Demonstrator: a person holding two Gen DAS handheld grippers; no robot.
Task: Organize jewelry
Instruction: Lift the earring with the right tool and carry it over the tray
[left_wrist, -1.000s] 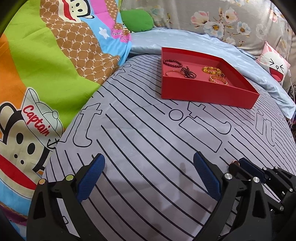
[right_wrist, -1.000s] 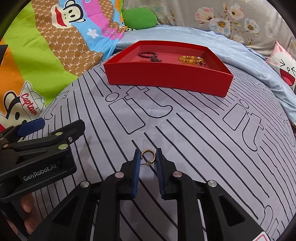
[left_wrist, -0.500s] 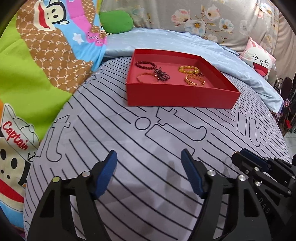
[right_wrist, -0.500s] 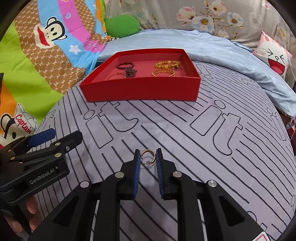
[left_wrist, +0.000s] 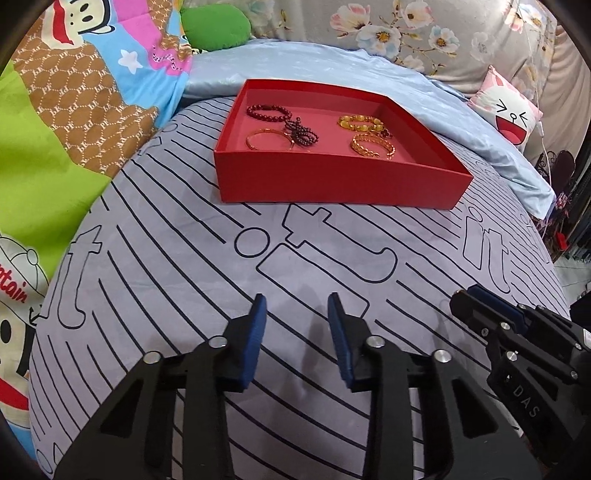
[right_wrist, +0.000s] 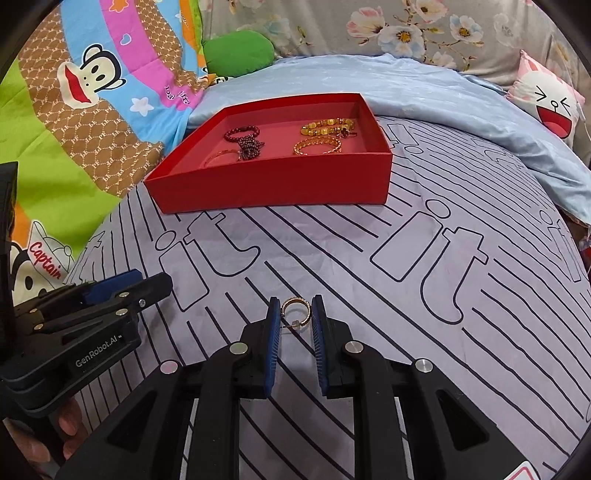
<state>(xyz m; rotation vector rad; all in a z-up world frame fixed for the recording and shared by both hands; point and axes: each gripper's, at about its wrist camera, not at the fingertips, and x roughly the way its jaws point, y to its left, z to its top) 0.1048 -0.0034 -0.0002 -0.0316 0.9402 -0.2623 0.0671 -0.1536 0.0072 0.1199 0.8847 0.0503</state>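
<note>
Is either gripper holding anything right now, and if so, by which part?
The right gripper holds a small gold hoop earring, pinched across the hoop's two sides. The left gripper is closing with nothing between its fingers.

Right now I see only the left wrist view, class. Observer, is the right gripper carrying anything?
Observer: Yes, the right gripper is shut on a small gold hoop earring.
Operator: How does it sit?
Observer: The hoop faces the camera, and its thin post sticks out sideways.
Operator: Is it over the red box?
Observer: No. The red box lies farther ahead, and the striped sheet is behind the earring.
</note>
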